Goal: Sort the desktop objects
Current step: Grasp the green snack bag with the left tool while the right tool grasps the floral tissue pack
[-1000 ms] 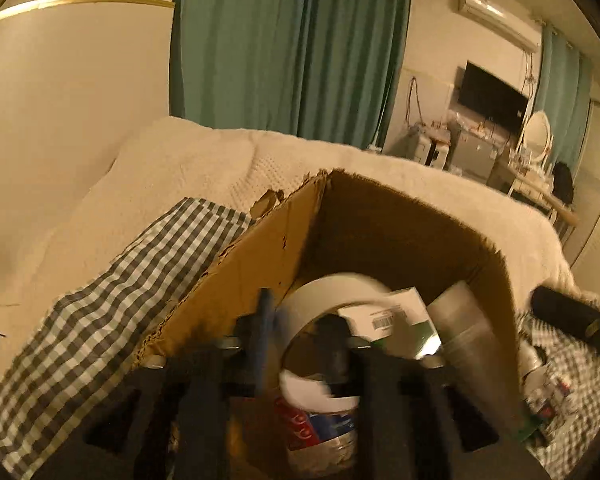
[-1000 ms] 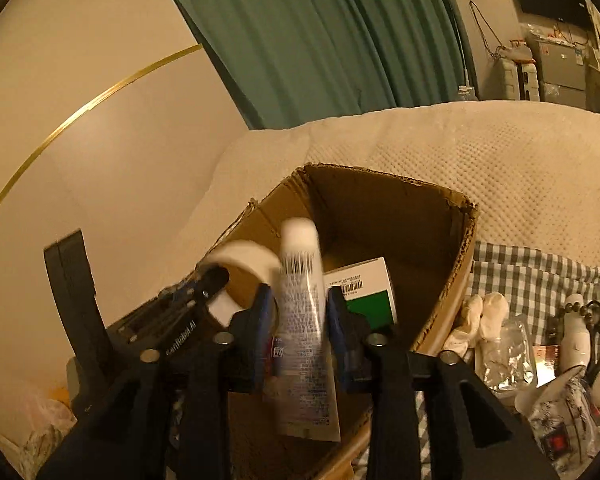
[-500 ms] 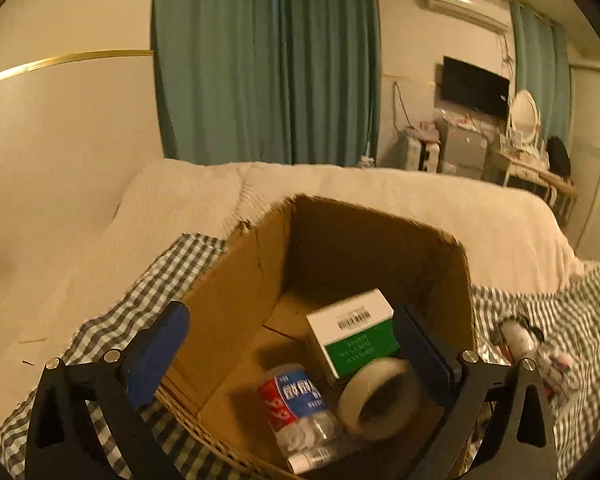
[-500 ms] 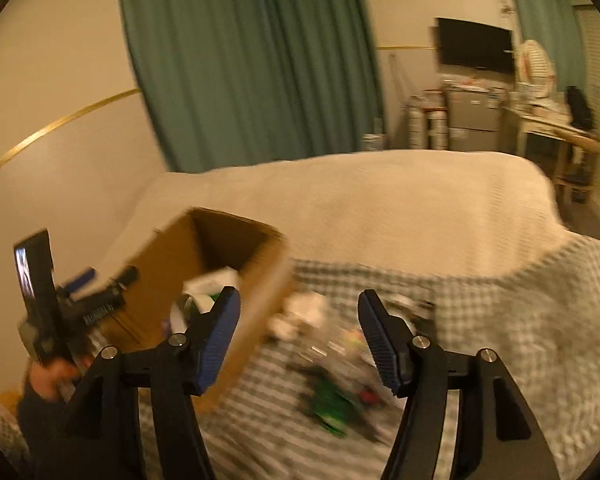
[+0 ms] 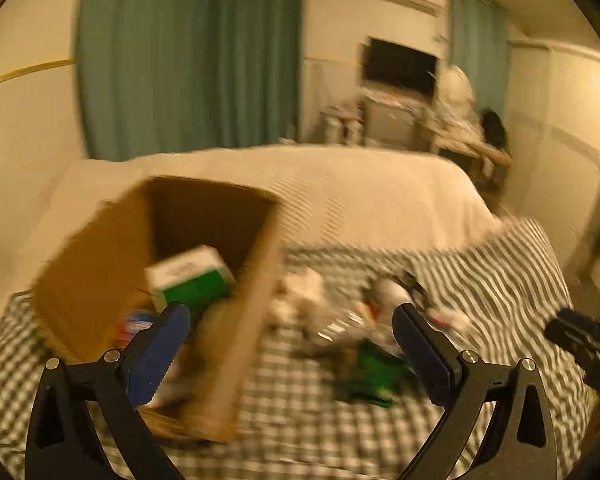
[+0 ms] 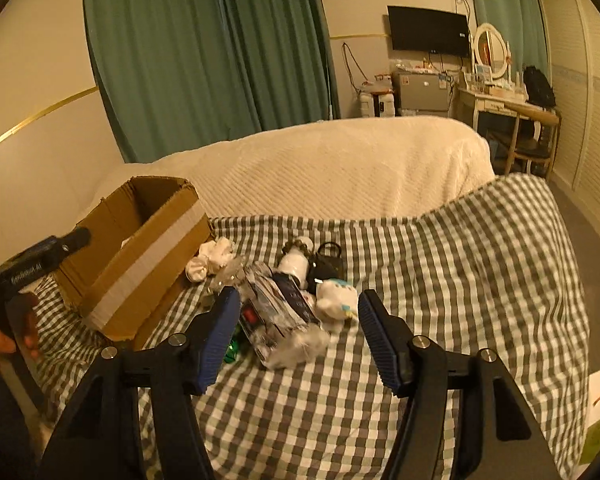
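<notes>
Landmark: the cardboard box (image 6: 140,256), open-topped, on the checked cloth (image 6: 440,280).
Left claw (image 5: 292,344): spread as wide as it goes, nothing between its fingers; it hovers by the box's near corner.
Right claw (image 6: 296,332): part-way open, empty, aimed at the heap just right of the box.
Already in the box: a green-and-white carton (image 5: 188,280) (the left view is smeared, so the rest inside is hard to name).
Still to sort: a clear plastic packet with dark print (image 6: 280,312) nearest the right claw; beyond it a white bottle (image 6: 298,260), a small white plush toy (image 6: 336,296), a black object I can't name, and white socks (image 6: 210,260) touching the box's side.
Doing it well: I'd judge the packet the natural pick; come down over its narrow width, since crinkly film slips.
In the way: the plush toy sits tight against the packet and could get pinched with it; a green thing (image 5: 372,376) lies half under the heap.
</notes>
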Available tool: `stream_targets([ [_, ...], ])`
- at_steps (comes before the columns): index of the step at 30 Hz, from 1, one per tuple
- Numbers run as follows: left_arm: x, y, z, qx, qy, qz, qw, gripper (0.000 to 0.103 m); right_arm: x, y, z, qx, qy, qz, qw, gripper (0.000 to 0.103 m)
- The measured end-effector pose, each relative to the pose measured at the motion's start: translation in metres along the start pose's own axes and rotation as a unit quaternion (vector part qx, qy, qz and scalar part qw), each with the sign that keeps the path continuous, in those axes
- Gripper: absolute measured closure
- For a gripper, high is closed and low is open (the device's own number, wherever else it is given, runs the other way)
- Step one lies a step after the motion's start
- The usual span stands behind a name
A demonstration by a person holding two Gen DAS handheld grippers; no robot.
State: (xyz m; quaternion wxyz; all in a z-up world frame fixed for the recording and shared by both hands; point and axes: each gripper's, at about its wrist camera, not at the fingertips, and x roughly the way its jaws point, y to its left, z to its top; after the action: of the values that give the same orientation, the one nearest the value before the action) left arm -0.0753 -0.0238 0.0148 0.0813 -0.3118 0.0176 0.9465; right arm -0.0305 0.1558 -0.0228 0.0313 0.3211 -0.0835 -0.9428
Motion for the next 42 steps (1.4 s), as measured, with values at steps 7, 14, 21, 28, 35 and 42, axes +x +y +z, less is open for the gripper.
stream_targets([
  [7,0.067,-0.058,-0.021,0.087,0.069,0.002,0.9938,0.000,0.018,-0.023,-0.011,0.017,0.016,-0.004,1.000,0.042],
  [14,0.093,-0.042,-0.040,0.070,0.066,-0.030,0.9950,0.000,0.055,-0.015,0.002,-0.006,0.039,0.023,0.999,0.042],
  [21,0.119,-0.020,-0.063,0.027,0.116,-0.108,0.9869,0.000,0.117,0.006,-0.008,-0.031,0.095,0.046,0.994,0.042],
  [28,0.143,-0.021,-0.073,0.023,0.174,-0.130,0.9759,0.000,0.149,0.008,-0.015,-0.026,0.132,0.043,0.990,0.042],
  [35,0.151,-0.022,-0.079,0.010,0.195,-0.162,0.9673,0.041,0.151,0.004,-0.022,-0.017,0.135,0.045,0.990,0.073],
  [42,0.132,-0.015,-0.076,0.004,0.164,-0.164,0.9727,0.065,0.125,-0.007,-0.032,0.002,0.116,0.030,0.993,0.088],
])
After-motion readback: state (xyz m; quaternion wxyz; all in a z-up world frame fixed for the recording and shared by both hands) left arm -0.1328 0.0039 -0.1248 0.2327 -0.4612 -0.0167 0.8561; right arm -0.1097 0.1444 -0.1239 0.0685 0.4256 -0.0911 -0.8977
